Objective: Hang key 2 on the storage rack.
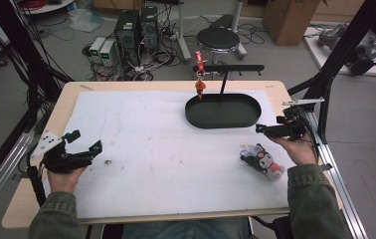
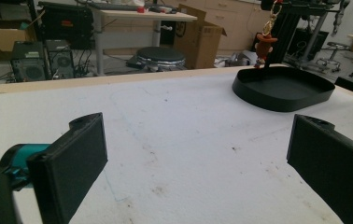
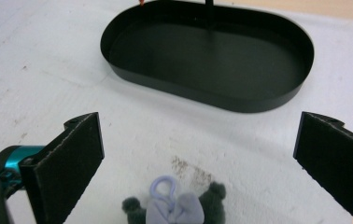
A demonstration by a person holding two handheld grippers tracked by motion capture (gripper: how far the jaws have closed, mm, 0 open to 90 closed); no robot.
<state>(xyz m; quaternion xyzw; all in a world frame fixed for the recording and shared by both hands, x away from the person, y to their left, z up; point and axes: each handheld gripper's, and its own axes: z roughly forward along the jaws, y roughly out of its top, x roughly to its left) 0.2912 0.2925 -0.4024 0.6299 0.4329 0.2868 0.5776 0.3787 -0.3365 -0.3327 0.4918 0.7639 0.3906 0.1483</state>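
A small black, white and pink plush toy [image 1: 261, 160] with a lavender loop lies on the white mat at the front right. My right gripper [image 1: 269, 124] hovers open just beyond it, and in the right gripper view the plush [image 3: 174, 207] sits low between the spread fingers of that gripper [image 3: 198, 158]. Farther back stands a black oval tray [image 1: 226, 112], also in the right gripper view [image 3: 202, 60], with nothing in it. A red-orange keychain figure [image 1: 200, 85] hangs from a black stand [image 1: 228, 68] over the tray's left end. My left gripper [image 1: 85, 140] rests open at the front left, holding nothing [image 2: 198, 163].
The white mat [image 1: 161, 144] covers most of the wooden table. Black frame posts [image 1: 340, 50] rise at both sides. Behind the table are a stool [image 1: 218, 39], computer towers [image 1: 136, 27] with cables, and a cardboard box [image 1: 288, 20]. The tray [image 2: 277, 100] and figure [image 2: 264, 44] lie far right of the left gripper.
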